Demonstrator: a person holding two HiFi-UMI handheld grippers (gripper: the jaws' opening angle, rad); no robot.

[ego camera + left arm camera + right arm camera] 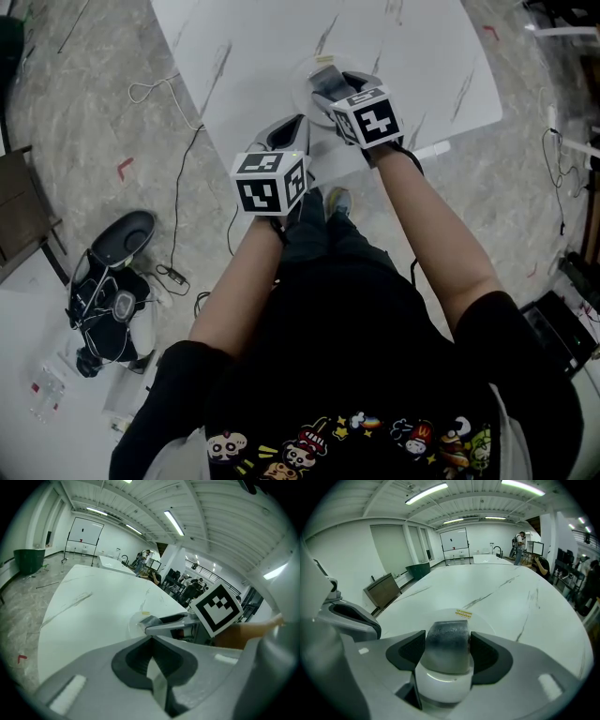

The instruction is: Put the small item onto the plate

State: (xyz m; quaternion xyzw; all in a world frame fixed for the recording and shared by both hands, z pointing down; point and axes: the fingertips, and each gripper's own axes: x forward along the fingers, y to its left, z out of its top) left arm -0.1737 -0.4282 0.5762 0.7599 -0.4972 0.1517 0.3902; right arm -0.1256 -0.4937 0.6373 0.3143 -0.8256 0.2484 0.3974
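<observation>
Right now the small item (446,639), a grey little block with a round white bottom, is squeezed between the jaws of the right gripper (447,656). It hangs over the white plate (490,623) on the table (520,592). It looks light, hard and smooth, so it could slip. Holding its flat sides seems best. The left gripper (152,667) is closed with nothing in it, beside the plate.

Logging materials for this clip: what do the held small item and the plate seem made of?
Small item: looks like frosted translucent plastic, smoky grey over a white base. Plate: smooth plain white, ceramic or plastic, cannot tell; yellow sticker at its rim.
</observation>
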